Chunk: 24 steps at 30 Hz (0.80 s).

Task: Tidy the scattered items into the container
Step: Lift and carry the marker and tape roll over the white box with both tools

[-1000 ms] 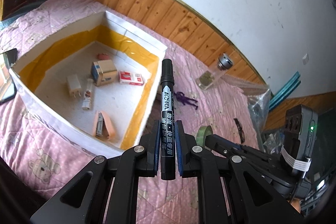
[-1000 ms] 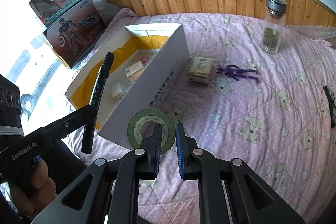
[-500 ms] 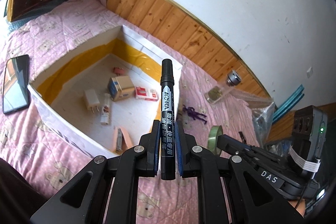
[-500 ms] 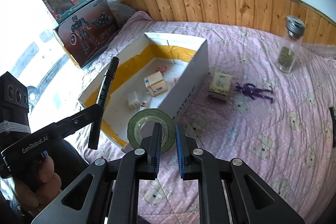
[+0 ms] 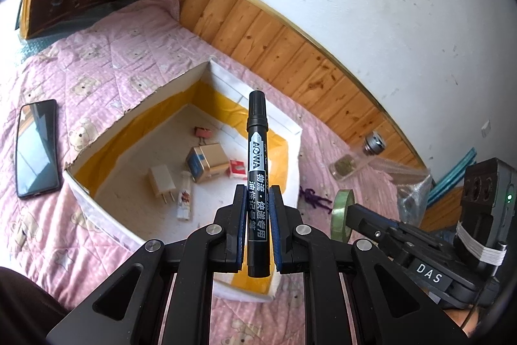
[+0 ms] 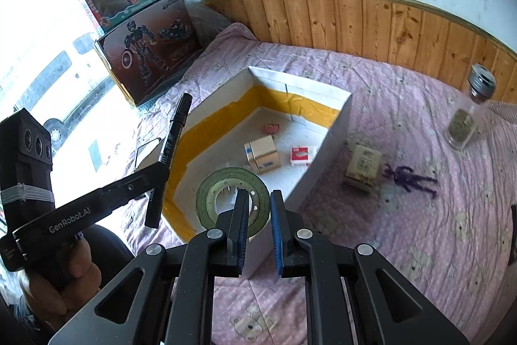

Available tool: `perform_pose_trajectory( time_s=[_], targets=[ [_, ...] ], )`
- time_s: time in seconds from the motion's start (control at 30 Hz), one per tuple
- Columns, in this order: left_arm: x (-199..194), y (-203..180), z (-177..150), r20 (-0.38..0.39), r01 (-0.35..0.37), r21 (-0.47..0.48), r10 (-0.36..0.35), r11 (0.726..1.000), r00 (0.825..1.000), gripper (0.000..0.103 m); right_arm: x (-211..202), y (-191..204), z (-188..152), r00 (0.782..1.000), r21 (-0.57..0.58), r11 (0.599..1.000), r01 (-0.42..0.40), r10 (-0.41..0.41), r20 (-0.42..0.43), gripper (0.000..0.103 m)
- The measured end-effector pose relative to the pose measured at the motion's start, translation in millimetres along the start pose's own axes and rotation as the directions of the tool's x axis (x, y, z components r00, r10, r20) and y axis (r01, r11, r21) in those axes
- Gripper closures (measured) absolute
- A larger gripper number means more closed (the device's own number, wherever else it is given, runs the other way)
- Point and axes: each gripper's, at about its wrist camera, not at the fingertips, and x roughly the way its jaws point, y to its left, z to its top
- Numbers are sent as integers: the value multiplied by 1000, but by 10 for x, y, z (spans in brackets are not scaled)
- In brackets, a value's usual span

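Observation:
My left gripper [image 5: 257, 196] is shut on a black marker [image 5: 257, 170], held upright above the near corner of the white box [image 5: 97, 209] with yellow-taped walls. The marker also shows in the right wrist view [image 6: 169, 147]. My right gripper [image 6: 258, 199] is shut on the rim of a green tape roll [image 6: 223, 199] and holds it over the box's near wall [image 6: 326, 164]; the roll also shows in the left wrist view [image 5: 341, 217]. Inside the box lie a cardboard carton [image 5: 206, 162], a white charger [image 5: 161, 185], a red pack [image 6: 302, 156] and other small items.
On the pink quilt right of the box lie a small beige box [image 6: 363, 167], a purple toy figure [image 6: 410, 180] and a glass jar [image 6: 465, 122]. A phone [image 5: 37, 147] lies left of the box. Toy boxes [image 6: 145, 31] lean at the back left. A black object [image 6: 513, 235] lies far right.
Both grippers have risen and pulled back with their loads, so the box looks smaller and farther. The grips are unchanged.

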Motion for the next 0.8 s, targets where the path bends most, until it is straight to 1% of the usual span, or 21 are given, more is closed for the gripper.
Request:
perform_pose_trajectory(
  time_s=[0.17, 0.33, 0.47, 0.63, 0.8],
  targets=[
    [86, 104, 127, -9, -25, -7, 25, 1000, 1000, 90, 103, 29, 113, 1000, -12, 1000, -8, 8, -5, 89],
    [177, 191, 305, -11, -54, 7, 54, 999, 998, 90, 238, 55, 223, 1000, -20, 1000, -13, 12, -16, 89],
    [236, 229, 444, -9, -75, 36, 75, 997, 997, 90, 363, 53, 282, 999, -24, 1000, -18, 18, -30, 89],
    [352, 291, 602, -26, -95, 68, 97, 993, 995, 90, 521, 52, 338, 998, -23, 999, -23, 21, -52, 89],
    [477, 277, 709, -42, -111, 126, 117, 986, 992, 90, 669, 38, 410, 997, -21, 1000, -21, 20, -71, 89]
  ],
)
